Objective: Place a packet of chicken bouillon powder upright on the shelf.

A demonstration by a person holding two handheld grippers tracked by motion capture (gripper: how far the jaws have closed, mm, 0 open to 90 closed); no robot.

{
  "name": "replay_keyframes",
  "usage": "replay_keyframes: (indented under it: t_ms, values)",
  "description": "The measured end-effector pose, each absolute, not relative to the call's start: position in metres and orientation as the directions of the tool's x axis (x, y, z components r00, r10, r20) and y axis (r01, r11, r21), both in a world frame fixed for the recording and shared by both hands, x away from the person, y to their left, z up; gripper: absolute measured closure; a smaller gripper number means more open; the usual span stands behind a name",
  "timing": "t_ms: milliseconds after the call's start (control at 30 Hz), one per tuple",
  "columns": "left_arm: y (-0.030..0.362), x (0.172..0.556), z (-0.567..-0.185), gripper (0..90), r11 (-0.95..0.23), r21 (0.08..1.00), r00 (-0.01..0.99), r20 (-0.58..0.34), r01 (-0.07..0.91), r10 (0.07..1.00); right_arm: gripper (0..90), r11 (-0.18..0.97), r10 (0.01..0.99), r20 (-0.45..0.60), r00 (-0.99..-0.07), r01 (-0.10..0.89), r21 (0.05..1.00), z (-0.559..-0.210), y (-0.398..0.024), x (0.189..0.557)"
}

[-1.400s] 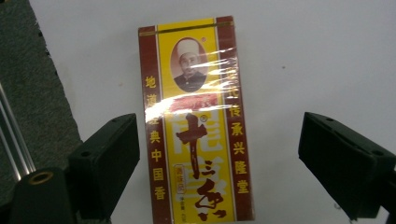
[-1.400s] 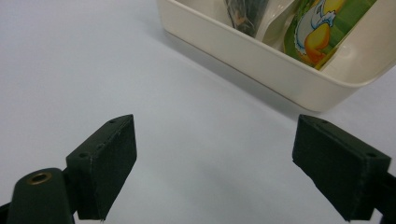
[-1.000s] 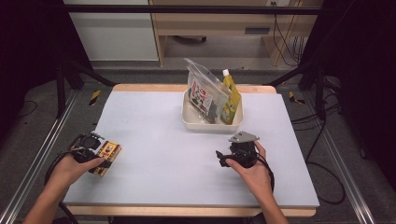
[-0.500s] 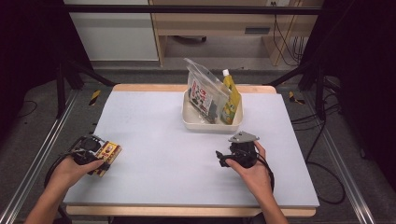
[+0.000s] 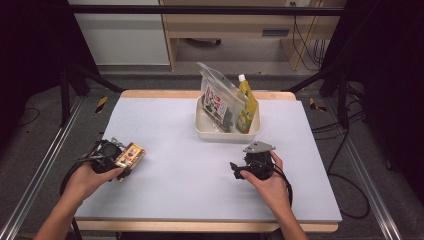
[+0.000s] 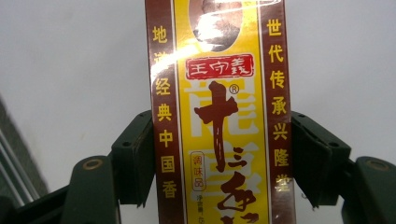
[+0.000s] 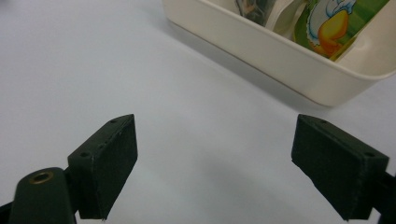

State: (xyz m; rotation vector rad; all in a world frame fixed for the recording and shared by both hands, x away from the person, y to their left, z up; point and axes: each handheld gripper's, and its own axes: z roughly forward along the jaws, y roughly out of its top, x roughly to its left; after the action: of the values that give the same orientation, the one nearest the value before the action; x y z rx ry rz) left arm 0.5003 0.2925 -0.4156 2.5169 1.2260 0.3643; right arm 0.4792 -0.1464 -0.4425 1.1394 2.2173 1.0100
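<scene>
A slim yellow and brown box (image 5: 132, 154) with Chinese print is clamped between the pads of my left gripper (image 5: 125, 161) at the table's left edge. Its jaws have just been closing, and in the left gripper view both pads press the sides of the box (image 6: 224, 93), held a little above the table in the left gripper (image 6: 225, 161). My right gripper (image 5: 239, 170) rests right of centre, open and empty. The right gripper (image 7: 229, 163) looks over bare tabletop toward the tray.
A cream tray (image 5: 227, 135) stands at the back centre, holding a clear printed bag (image 5: 216, 96) and a yellow-green spout pouch (image 5: 248, 103). The tray wall (image 7: 280, 65) is just ahead of my right gripper. Dark stands flank the grey table (image 5: 180, 190).
My left gripper closed on the box, then carried it slightly up and to the right, toward the table's middle. The right hand stayed still.
</scene>
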Motion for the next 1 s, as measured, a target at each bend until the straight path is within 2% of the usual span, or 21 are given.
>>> replay_keyframes:
  t_ms: [133, 433, 767, 1000]
  values:
    - [0.264, 0.505, -0.411, 31.1, -0.613, 0.426, 0.652, 0.068, 0.665, 0.755, 15.0, 0.389, 0.828, -0.05, -0.559, 0.506, 0.77, -0.444, -0.144, 0.48]
    - [0.204, 0.51, -0.41, 31.2, -0.699, 0.452, 0.746, 0.102, 0.554, 0.658, 16.0, 0.371, 0.838, -0.036, -0.545, 0.519, 0.77, -0.445, -0.146, 0.481]
    - [0.17, 0.505, -0.414, 31.2, -0.749, 0.463, 0.794, 0.142, 0.474, 0.591, 18.1, 0.359, 0.837, -0.02, -0.547, 0.521, 0.775, -0.443, -0.147, 0.482]
    - [0.155, 0.501, -0.417, 31.2, -0.751, 0.512, 0.812, 0.161, 0.417, 0.561, 22.2, 0.345, 0.83, 0.005, -0.557, 0.521, 0.781, -0.437, -0.146, 0.483]
